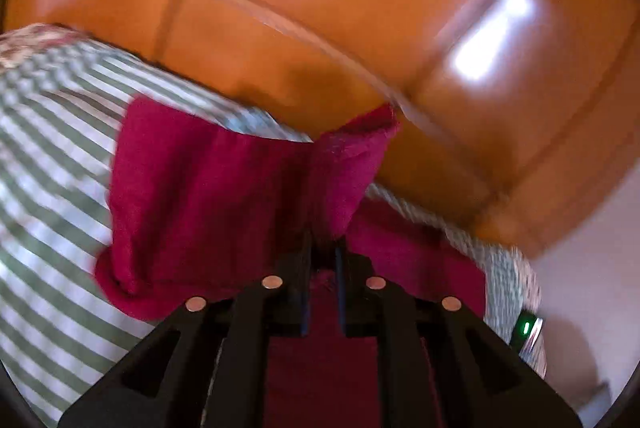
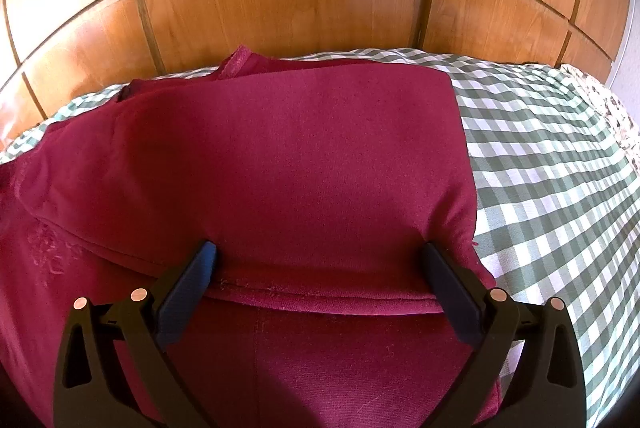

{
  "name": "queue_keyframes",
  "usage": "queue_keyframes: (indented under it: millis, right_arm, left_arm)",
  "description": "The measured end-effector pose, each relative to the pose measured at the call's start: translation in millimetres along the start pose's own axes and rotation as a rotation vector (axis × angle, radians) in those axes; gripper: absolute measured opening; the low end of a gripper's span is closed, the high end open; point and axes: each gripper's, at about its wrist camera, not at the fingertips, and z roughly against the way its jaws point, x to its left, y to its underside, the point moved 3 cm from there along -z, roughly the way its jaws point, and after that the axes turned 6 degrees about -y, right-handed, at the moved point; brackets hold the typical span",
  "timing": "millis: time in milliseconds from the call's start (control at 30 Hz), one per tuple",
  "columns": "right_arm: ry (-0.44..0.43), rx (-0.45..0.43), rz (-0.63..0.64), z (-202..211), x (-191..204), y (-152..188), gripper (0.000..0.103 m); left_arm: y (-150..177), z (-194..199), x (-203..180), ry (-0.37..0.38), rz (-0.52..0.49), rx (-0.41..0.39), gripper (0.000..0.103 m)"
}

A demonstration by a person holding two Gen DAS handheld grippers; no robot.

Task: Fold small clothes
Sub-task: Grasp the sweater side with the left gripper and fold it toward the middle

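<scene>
Two tongs are in my hands. My left gripper (image 1: 322, 248) has its jaws pressed together on a fold of the dark crimson knitted cotton garment (image 1: 208, 195), pinching the cloth right at the fingertips. From that pinch the fabric is lifted: one flap hangs away to the left, a smaller corner stands up to the right, and more crimson cloth lies under and behind the fingers. This view is blurred.

My right gripper (image 2: 316, 268) has its jaws spread wide and holds nothing. Its two dark blue pads (image 2: 188, 292) rest on the garment (image 2: 280, 167), one on each side of a folded-over hem that runs straight across between them. Ahead of these fingers the cloth lies flat in a broad panel, its far right corner square. To the left it bunches in loose layers.

Beyond and to the right of the cloth is the green-and-white checked bedcover (image 2: 540, 167) it lies on. Past that stands a glossy orange-brown panelled wooden wall (image 2: 280, 7).

I judge the garment light, soft and limp. It will sag from any single pinch and slide little on the bedcover. The doubled hem and the corners look the firmest places to grip, since thin single layers would slip or crumple.
</scene>
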Motion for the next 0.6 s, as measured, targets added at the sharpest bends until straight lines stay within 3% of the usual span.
queue_keyframes:
  millis: [67,233,333,400,467,500,600]
  right_arm:
    - [-0.002,-0.001,-0.004,0.3,-0.5,0.0,0.1]
    - [-0.013,0.005,-0.017,3.1,-1.1,-2.6,0.1]
    - [-0.032,-0.04,-0.027,22.7,6.3,-7.1,0.093]
    - [-0.139,-0.056,-0.025,37.6,25.0,-9.4,0.081]
    - [-0.306,-0.031,-0.001,46.8,59.7,-9.4,0.07]
    - [-0.395,0.008,0.023,46.4,82.5,-7.1,0.068]
    - [-0.534,0.124,0.066,32.3,136.3,1.9,0.062]
  left_arm:
    - [20.8,-19.2,-20.6,0.013,-0.038,0.066,0.02]
    - [60.8,-29.4,-36.7,-0.025,-0.124,0.126,0.039]
    - [79.2,-14.6,-32.5,-0.05,-0.154,0.123,0.041]
    - [87.9,-5.3,-21.3,-0.066,-0.166,0.119,0.041]
    - [99.7,-1.6,-10.0,-0.081,-0.17,0.126,0.04]
    - [104.3,-0.2,-5.6,-0.088,-0.171,0.132,0.04]
    - [113.7,-1.0,5.3,-0.111,-0.17,0.139,0.04]
